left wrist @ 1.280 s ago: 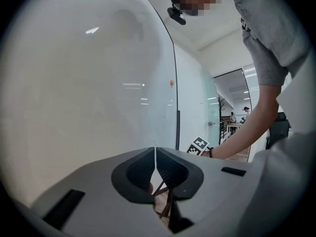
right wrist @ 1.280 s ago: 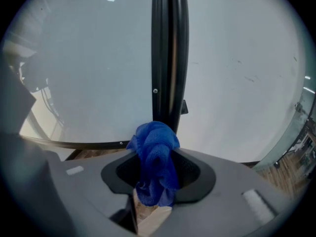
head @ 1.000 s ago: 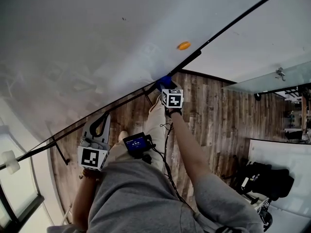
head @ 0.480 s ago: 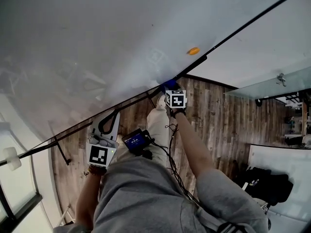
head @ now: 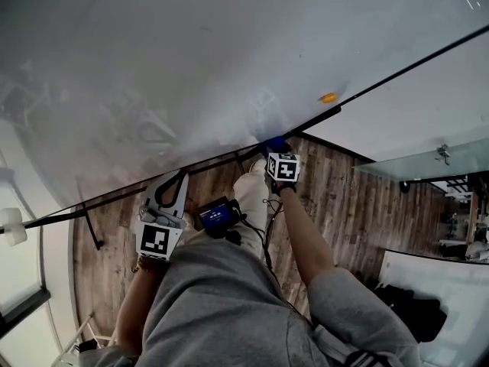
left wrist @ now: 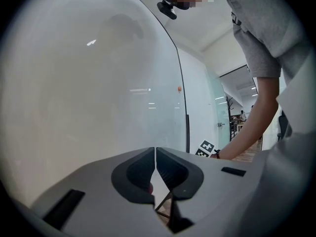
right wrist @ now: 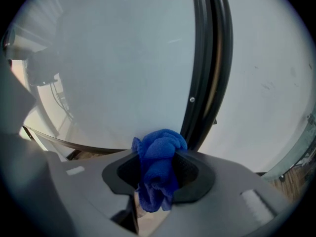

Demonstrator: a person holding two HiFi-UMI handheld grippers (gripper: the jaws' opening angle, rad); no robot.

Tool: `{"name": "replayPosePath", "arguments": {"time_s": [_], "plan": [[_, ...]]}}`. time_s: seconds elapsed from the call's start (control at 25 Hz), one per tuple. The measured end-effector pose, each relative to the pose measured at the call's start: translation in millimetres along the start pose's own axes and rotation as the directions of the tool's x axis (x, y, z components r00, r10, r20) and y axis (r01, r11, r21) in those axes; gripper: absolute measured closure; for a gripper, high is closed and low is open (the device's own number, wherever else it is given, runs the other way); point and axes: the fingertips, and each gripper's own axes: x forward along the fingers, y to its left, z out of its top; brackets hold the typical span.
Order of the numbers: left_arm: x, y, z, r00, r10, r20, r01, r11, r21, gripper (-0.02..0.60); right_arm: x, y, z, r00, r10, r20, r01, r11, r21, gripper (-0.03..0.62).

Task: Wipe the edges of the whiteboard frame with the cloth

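Note:
A large whiteboard (head: pixel 176 60) fills the upper head view, bounded by a thin black frame (head: pixel 382 82). My right gripper (head: pixel 273 145) is shut on a blue cloth (right wrist: pixel 157 167), and the bunched cloth presses against the lower edge of the frame (right wrist: pixel 205 93). The same cloth (head: pixel 273 141) shows as a blue spot at the frame in the head view. My left gripper (head: pixel 170 188) hangs lower left, apart from the board, its jaws shut with nothing between them (left wrist: pixel 156 169).
A small orange magnet (head: pixel 328 97) sits on the board near the frame. Black stand legs (head: pixel 90 224) reach down to the wooden floor (head: pixel 344 197). A blue-screened device (head: pixel 217 216) hangs at the person's waist. A glass partition (head: pixel 428 163) stands at right.
The right gripper with the cloth has slid rightward along the lower frame edge. The left gripper has stayed by the person's side, and the view has shifted.

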Motion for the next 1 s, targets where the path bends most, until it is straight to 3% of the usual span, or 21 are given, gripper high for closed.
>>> {"name": "replayPosePath", "arguments": {"time_s": [1.0], "plan": [[-9,-9,-9,0.998,-0.060,-0.015,0.060,0.998,-0.009,0.565,-4,30,-4,0.999,-0.009,0.031,0.007,0.998,0.057,0.444]]}}
